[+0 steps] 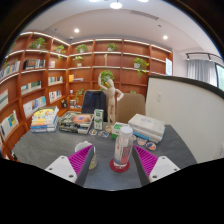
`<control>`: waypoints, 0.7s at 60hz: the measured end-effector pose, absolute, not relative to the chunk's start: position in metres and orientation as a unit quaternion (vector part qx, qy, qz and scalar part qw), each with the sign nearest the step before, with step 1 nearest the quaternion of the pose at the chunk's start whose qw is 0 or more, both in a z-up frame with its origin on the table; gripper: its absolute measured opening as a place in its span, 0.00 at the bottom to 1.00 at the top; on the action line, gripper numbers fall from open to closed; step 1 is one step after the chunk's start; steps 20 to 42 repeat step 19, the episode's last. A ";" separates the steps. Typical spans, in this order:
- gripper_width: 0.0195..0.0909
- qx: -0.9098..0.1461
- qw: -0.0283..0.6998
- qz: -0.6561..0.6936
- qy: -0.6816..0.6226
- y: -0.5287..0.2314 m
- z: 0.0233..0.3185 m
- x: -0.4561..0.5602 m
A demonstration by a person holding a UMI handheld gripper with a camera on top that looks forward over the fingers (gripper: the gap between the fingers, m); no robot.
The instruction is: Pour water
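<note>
Clear bottle (123,146) with red base stands upright on grey table (45,148) — between spread gripper (114,162) fingers, gaps either side.

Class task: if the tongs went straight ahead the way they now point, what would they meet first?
Most likely the clear bottle with a red base, standing on the grey table just ahead of the open tongs, roughly centred between the fingers.

book titles (45,120) too small to read, tool (115,163) fingers cut off below, shelf contents (30,85) indistinct
</note>
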State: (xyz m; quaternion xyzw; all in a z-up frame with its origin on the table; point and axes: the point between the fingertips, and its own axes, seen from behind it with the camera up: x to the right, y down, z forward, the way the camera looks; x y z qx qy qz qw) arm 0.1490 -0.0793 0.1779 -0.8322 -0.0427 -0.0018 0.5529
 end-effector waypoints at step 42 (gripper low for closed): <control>0.86 -0.825 0.566 0.004 -0.002 -0.076 0.198 0.152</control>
